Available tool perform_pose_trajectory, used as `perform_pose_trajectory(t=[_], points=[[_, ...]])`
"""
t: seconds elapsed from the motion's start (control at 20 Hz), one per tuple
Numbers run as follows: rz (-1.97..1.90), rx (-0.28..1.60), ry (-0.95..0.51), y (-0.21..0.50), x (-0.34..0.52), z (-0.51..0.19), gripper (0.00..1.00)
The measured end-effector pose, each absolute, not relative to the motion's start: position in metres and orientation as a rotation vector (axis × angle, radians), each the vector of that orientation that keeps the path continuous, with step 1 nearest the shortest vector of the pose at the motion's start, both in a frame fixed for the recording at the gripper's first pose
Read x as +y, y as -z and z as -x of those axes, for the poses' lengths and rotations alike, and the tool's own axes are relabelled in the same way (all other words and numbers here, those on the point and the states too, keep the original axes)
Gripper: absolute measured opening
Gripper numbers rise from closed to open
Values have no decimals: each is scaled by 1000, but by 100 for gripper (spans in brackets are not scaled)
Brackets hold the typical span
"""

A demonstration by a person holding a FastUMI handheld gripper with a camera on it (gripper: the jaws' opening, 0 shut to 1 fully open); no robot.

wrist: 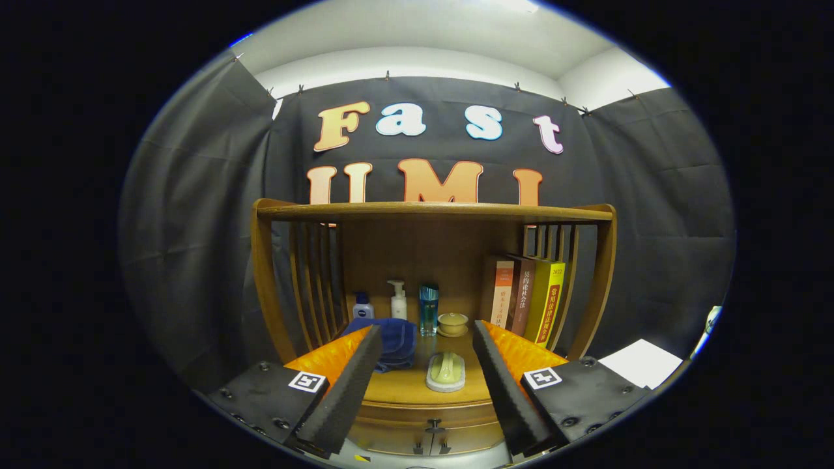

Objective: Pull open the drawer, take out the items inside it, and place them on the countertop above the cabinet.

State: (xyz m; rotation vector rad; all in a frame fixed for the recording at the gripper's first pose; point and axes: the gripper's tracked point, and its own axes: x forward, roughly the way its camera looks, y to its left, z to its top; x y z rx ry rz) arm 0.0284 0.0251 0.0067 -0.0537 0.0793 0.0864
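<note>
Gripper held spread and empty before the wooden cabinet.

Between its fingers, just ahead, lay a pale green brush on the countertop; below it the drawer sat closed, contents hidden. Beyond lay a blue cloth, bottles, a lidded cup and upright books.

cabinet: brown wood | cloth: dark blue | brush: pale green, white | book: yellow
</note>
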Motion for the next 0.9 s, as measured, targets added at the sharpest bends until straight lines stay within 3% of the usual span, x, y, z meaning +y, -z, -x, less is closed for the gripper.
perform_pose_trajectory(t=[0.9], points=[[59, 87, -84, -4, 27, -27, 95]])
